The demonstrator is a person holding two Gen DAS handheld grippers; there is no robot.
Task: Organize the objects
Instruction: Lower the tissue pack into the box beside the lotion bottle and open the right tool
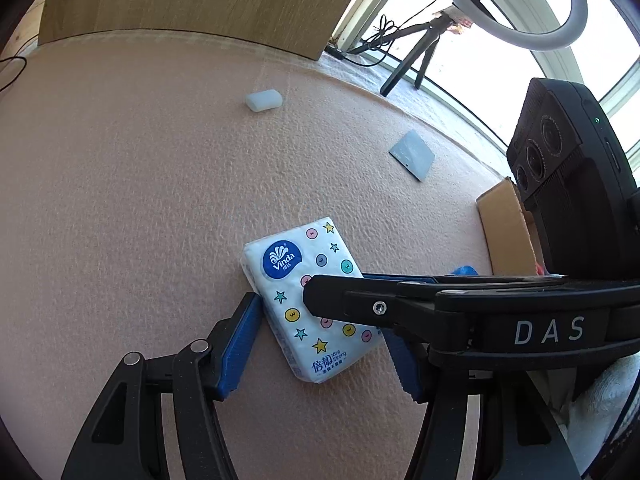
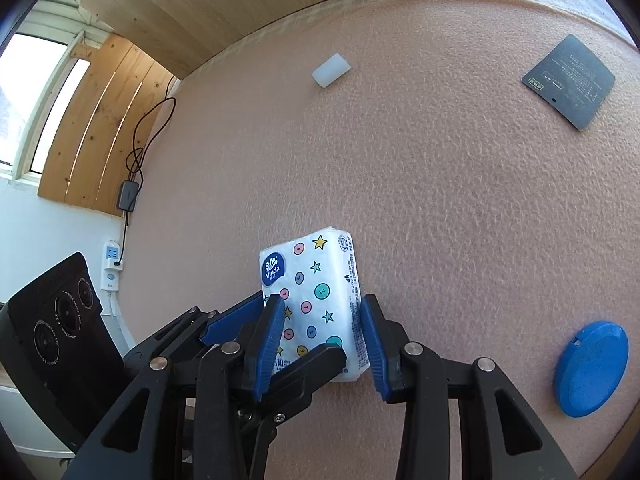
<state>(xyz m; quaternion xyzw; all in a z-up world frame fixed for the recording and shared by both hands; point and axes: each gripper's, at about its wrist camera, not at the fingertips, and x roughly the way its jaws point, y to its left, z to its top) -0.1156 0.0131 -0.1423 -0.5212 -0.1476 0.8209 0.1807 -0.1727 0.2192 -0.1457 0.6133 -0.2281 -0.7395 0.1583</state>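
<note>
A white Vinda tissue pack [image 1: 296,280] printed with stars and dots sits on the pink foam table [image 1: 140,200]. My left gripper [image 1: 319,318] has its blue pads against the pack's two long sides. From the right, the right gripper reaches across, one black finger [image 1: 320,300] lying over the pack's top. In the right wrist view the tissue pack [image 2: 320,280] is between the blue pads of my right gripper [image 2: 322,302], which touch both its sides. A left finger [image 2: 316,360] crosses the pack's lower end.
A small white block [image 2: 331,70] lies far back on the table. A grey card [image 2: 568,86] is at the back right and a blue round disc [image 2: 591,368] at the right edge. A cardboard box [image 1: 506,232] and a ring-light tripod [image 1: 416,60] stand to the right.
</note>
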